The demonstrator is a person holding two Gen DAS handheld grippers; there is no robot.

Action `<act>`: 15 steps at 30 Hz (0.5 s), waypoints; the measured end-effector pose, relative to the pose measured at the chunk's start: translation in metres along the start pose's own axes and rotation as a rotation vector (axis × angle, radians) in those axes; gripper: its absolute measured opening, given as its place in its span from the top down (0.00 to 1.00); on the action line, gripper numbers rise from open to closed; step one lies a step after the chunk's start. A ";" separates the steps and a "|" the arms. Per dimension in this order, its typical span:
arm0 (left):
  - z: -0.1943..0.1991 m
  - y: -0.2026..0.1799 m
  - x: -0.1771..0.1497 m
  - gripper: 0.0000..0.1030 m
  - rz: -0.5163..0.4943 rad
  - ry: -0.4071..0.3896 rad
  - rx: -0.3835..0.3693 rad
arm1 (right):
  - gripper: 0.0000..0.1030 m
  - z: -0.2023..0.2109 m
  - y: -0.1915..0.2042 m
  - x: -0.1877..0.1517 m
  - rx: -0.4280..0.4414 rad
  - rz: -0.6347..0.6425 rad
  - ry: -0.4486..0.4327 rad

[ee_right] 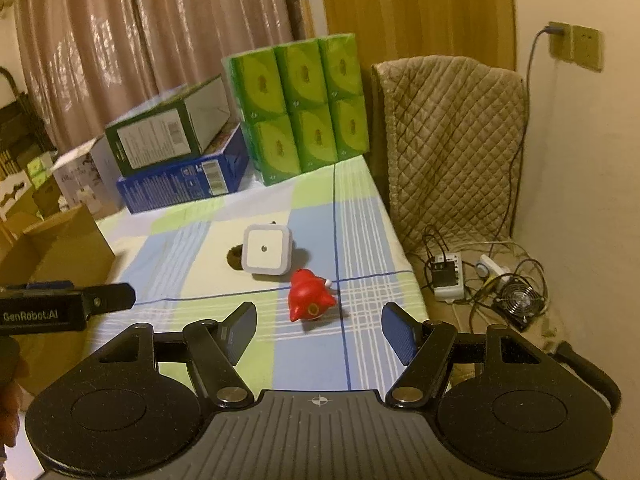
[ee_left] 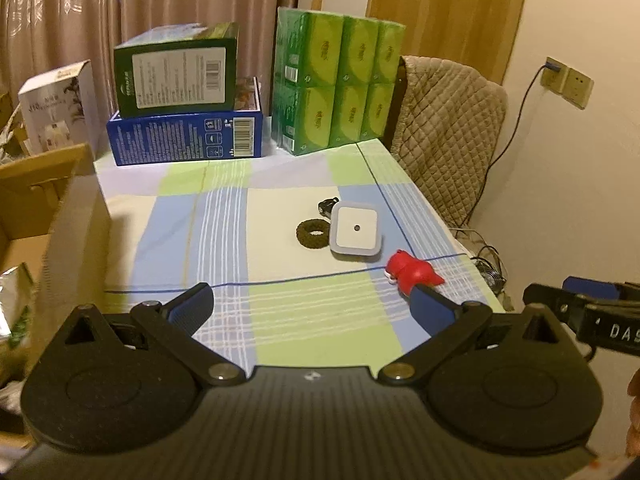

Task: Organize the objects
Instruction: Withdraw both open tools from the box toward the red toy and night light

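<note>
Both your grippers, left [ee_left: 312, 308] & right [ee_right: 319, 330], hang w/ jaws apart, empty. Red toy [ee_right: 310, 295] lies near the tablecloth's [ee_right: 280, 360] right edge, beside the white square light [ee_right: 266, 254]; brown ring [ee_left: 316, 234], maybe a scrunchie, sits just left.

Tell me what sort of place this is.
Most likely a room in a home: curtains at the back, a table under a checked cloth, a chair with a quilted cover, and a green tissue multipack stacked beside boxes.
</note>
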State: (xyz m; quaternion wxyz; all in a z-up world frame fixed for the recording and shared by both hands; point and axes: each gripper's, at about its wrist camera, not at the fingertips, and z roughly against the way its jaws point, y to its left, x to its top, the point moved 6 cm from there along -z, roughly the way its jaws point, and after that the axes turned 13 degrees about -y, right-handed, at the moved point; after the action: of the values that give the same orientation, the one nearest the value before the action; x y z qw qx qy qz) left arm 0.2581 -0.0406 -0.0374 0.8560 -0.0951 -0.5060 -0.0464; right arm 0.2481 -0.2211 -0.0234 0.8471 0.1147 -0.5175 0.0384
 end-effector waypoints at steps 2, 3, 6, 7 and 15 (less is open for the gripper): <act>-0.016 0.002 -0.005 0.01 0.008 0.006 -0.003 | 0.36 -0.016 -0.002 -0.005 0.000 0.005 0.005; -0.023 0.003 -0.007 0.01 0.006 0.010 0.000 | 0.36 -0.024 -0.003 -0.008 0.003 0.000 0.009; -0.044 0.007 -0.010 0.01 -0.025 0.007 0.019 | 0.36 -0.046 -0.004 -0.013 0.010 0.002 0.015; -0.051 0.009 -0.011 0.01 -0.034 0.006 0.023 | 0.36 -0.053 -0.004 -0.015 0.012 0.009 0.015; -0.094 0.016 -0.009 0.01 -0.084 -0.010 0.037 | 0.36 -0.106 -0.004 -0.026 0.043 0.063 0.054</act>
State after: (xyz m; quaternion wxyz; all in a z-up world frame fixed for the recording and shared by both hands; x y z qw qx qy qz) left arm 0.3367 -0.0447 -0.0913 0.8525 -0.0584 -0.5145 -0.0724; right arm 0.3294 -0.1986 -0.0933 0.8564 0.1156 -0.4970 0.0791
